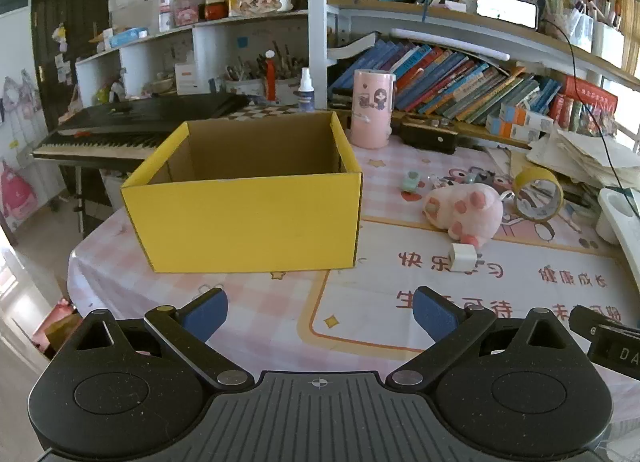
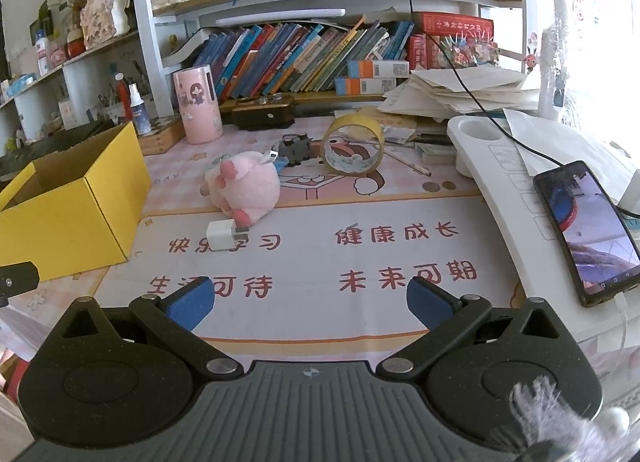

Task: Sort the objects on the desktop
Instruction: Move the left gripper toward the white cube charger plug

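The left gripper [image 1: 320, 312] is hovering over the pink checked tablecloth [image 1: 260, 302] with its blue pads spread wide and nothing between them; the right gripper [image 2: 308, 302] is likewise gaping over the desk mat [image 2: 320, 262], holding nothing. The yellow cardboard box [image 1: 244, 222] is sitting open-topped at twelve o'clock from the left gripper (its inside looks bare from here). In the right wrist view, a white charger plug [image 2: 220, 236] is lying at eleven o'clock, touching the pink plush toy [image 2: 244, 186] just behind it. A tape roll [image 2: 353, 146] is standing on edge at one o'clock, and a phone [image 2: 586, 230] is resting at three o'clock.
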### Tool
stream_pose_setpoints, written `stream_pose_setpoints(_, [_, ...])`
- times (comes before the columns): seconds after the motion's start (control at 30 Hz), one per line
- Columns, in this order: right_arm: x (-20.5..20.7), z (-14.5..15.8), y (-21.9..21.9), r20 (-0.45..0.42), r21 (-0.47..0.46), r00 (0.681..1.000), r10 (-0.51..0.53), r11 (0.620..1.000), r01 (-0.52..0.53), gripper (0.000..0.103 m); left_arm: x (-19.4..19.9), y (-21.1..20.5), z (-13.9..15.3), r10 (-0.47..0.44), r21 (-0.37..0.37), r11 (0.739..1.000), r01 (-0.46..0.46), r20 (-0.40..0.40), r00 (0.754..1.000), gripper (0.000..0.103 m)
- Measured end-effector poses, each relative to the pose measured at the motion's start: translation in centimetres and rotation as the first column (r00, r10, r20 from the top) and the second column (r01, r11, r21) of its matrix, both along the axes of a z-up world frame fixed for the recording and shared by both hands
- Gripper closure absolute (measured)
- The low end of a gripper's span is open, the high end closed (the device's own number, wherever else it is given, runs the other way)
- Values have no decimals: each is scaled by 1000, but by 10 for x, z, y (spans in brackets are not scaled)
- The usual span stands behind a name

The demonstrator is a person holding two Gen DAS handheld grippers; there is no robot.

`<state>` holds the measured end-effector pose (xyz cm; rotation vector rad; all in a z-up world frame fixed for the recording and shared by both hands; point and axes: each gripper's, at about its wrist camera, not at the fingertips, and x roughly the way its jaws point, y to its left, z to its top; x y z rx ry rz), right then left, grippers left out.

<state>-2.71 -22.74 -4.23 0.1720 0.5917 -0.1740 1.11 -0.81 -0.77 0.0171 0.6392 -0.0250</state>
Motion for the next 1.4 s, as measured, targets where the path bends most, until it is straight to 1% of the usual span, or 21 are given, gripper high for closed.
stream_pose_setpoints(0.33, [12, -6, 2, -23, 5, 1000, 4, 1000, -4, 0, 7, -3, -5, -7, 23, 1000, 8, -11, 1000, 3])
stream_pose_setpoints(0.67, [19, -6, 0, -17, 3, 1000, 16, 1000, -16, 0, 18, -12, -6, -16, 50, 999, 17, -15, 1000, 3])
stream_pose_setpoints(0.77, [28, -5, -4, -21, 0, 1000, 20, 1000, -21, 0, 22, -17, -7, -26, 59, 998, 27, -18, 1000, 3])
stream_pose_setpoints(1.23, [60, -5, -24, -27, -17, 999, 43, 999, -43, 0, 50, -41, -12, -70, 34, 997, 72, -50, 996, 3])
stream_pose_setpoints(1.4, [74, -4, -36, -28, -25, 998, 53, 998, -54, 0, 63, -55, -14, -81, 30, 996, 83, -58, 995, 3])
